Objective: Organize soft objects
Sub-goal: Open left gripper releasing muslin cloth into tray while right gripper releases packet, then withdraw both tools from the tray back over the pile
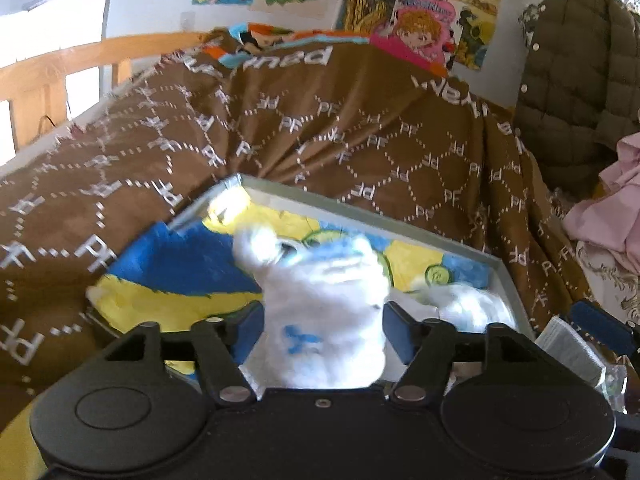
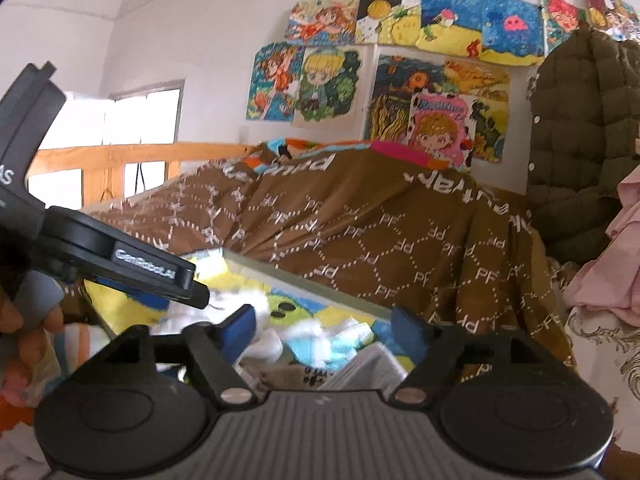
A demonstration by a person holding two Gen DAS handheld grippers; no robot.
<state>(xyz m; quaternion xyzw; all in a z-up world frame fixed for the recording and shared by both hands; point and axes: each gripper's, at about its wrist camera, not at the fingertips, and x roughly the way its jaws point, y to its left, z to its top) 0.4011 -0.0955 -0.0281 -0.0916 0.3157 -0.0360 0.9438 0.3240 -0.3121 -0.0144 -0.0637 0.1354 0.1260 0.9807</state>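
Left wrist view: the left tool stands spread around a white sock with blue marks, upright over a grey tray on a brown "PF" blanket.

Right wrist view: the right tool is spread and empty above blurred socks; "GenRobot.AI" is printed on the left tool's finger; drawings cover the wall.

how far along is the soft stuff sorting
Partly done, it seems: a white soft piece already lies in the grey tray. In hand: a white and blue sock-like item sits between the open left hand-held gripper. Left: the pink cloth on the bed.
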